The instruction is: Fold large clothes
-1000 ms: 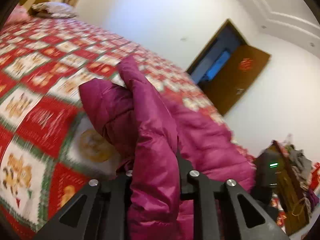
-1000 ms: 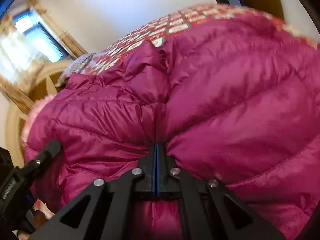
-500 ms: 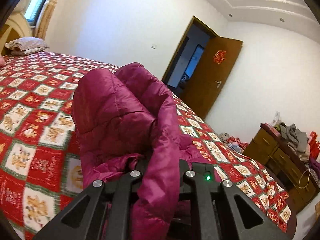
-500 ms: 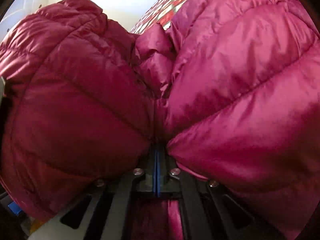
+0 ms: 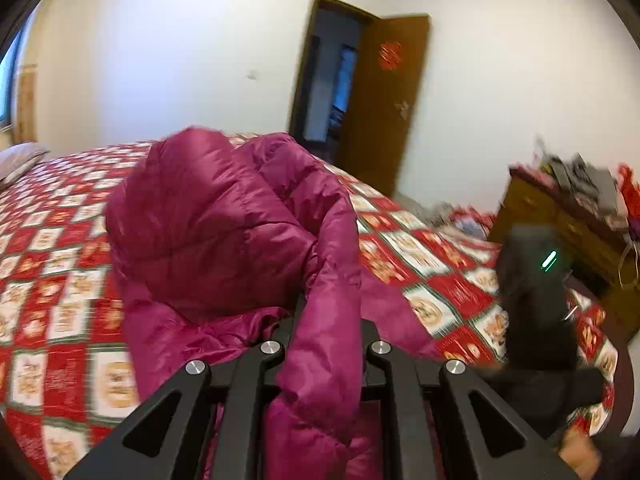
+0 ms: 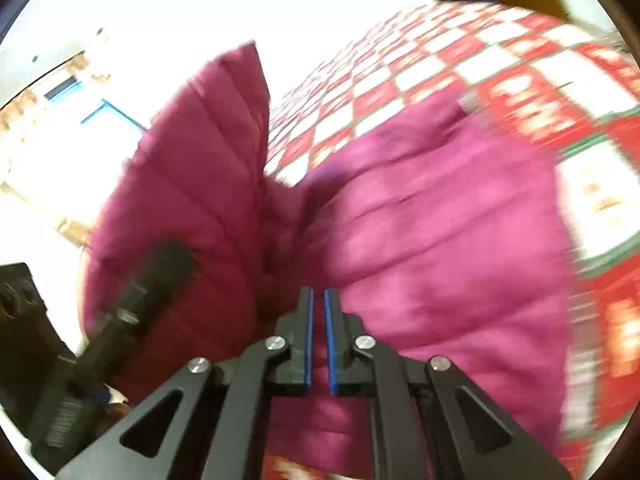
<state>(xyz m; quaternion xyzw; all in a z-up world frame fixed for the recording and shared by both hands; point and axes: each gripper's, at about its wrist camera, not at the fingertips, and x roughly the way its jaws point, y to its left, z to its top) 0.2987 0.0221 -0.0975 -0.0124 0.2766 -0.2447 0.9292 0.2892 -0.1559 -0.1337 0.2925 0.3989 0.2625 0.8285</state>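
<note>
While the left gripper point(image 5: 326, 344) pinches the jacket point(image 5: 224, 232) above the bed point(image 5: 436, 256), the right gripper point(image 6: 318, 320) has just been opening, nothing between its jaws.

One magenta quilted down jacket point(image 5: 224, 232). One bed point(image 5: 52, 288), under a single red-and-white checked bedspread point(image 5: 432, 280). One pillow point(image 5: 20, 160), at nine o'clock in the left wrist view. One brown door point(image 5: 384, 100), open at twelve o'clock, bearing one red ornament point(image 5: 390, 56). One wooden dresser point(image 5: 560, 220) at three o'clock; the items heaped on it are too blurred to count. Two grippers: the left gripper point(image 5: 326, 328) and the right gripper point(image 6: 318, 320), each with two fingers point(image 6: 306, 332).
</note>
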